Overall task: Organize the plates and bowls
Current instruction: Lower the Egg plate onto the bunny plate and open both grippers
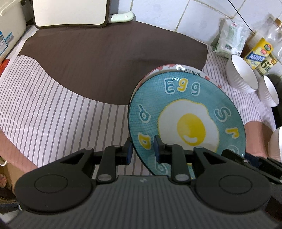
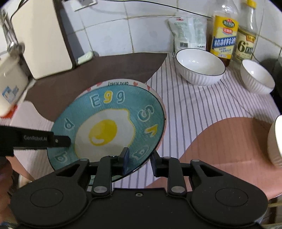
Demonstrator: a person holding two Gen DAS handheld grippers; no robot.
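A teal plate (image 1: 188,105) (image 2: 105,114) painted with a fried egg lies over a white plate with red hearts (image 1: 186,69) (image 2: 118,83), whose far rim peeks out behind it. My left gripper (image 1: 143,146) is shut on the teal plate's left rim, one pad under the edge and one on the face; its upper finger (image 2: 60,141) shows in the right wrist view. My right gripper (image 2: 140,156) straddles the plate's near right rim with its jaws apart, pads not pressing. Three white ribbed bowls (image 2: 199,67) (image 2: 257,77) (image 2: 275,141) stand on the striped cloth to the right.
Two bottles (image 2: 223,35) (image 2: 246,38) and a white bag (image 2: 190,31) line the tiled wall behind the bowls. A cream cutting board (image 1: 70,12) leans at the back left beside a white container (image 1: 8,26). A brown mat (image 1: 105,61) spreads left of the plates.
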